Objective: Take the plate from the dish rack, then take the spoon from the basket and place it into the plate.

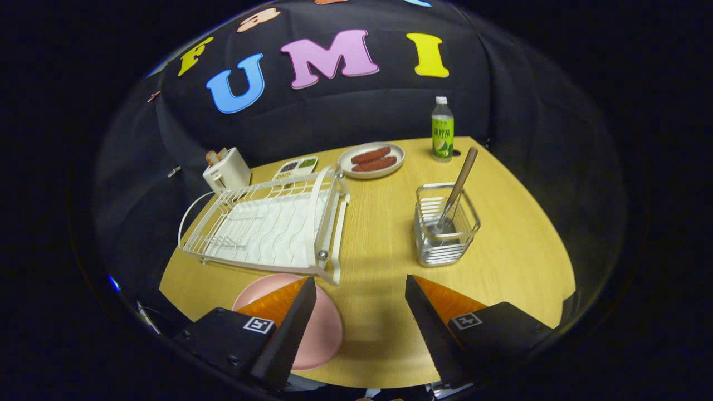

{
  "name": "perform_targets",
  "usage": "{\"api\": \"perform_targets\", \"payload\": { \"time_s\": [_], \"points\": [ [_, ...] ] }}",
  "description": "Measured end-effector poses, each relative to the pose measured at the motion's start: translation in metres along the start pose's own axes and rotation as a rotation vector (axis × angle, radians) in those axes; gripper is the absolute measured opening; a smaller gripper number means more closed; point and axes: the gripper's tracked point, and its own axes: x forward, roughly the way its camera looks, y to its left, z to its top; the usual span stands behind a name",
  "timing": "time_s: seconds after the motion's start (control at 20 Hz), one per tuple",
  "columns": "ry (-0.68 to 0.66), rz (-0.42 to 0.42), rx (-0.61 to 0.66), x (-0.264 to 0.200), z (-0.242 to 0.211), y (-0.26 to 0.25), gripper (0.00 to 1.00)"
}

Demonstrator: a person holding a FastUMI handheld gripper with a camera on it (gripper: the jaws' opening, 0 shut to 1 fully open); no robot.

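Observation:
A pink plate (323, 334) lies flat on the wooden table (512, 262), partly under my left finger and just in front of the white dish rack (267, 225). No dishes stand in the rack. The spoon (458, 189), with a wooden handle, stands tilted in the metal wire basket (445, 231), beyond my right finger. My gripper (360, 287) is open above the table, with nothing between its fingers.
Behind the rack stand a white toaster (225, 170) and a small divided tray (296, 166). A plate with sausages (371, 160) and a green bottle (442, 131) are at the far edge. Bare wood lies between rack and basket.

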Motion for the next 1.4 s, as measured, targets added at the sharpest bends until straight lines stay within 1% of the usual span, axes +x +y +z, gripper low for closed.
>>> {"api": "perform_targets", "payload": {
  "time_s": [0.1, 0.2, 0.35, 0.5, 0.7, 0.85, 1.1, 1.3, 1.4],
  "points": [
    [-0.081, -0.007, -0.033, -0.012, 0.030, -0.010, 0.99],
    [-0.121, -0.019, -0.079, -0.020, 0.050, -0.021, 0.99],
    [-0.208, -0.039, -0.161, -0.021, 0.089, -0.040, 0.99],
    [-0.262, -0.050, -0.180, -0.008, 0.115, -0.061, 0.98],
    [-0.285, -0.078, -0.186, 0.025, 0.132, -0.093, 0.99],
    [-0.297, -0.098, -0.176, 0.052, 0.138, -0.114, 0.99],
    [-0.261, -0.097, -0.143, 0.102, 0.128, -0.137, 0.99],
    [-0.168, -0.083, -0.086, 0.134, 0.105, -0.149, 0.99],
    [-0.150, -0.067, -0.048, 0.146, 0.101, -0.149, 0.98]
  ]
}}
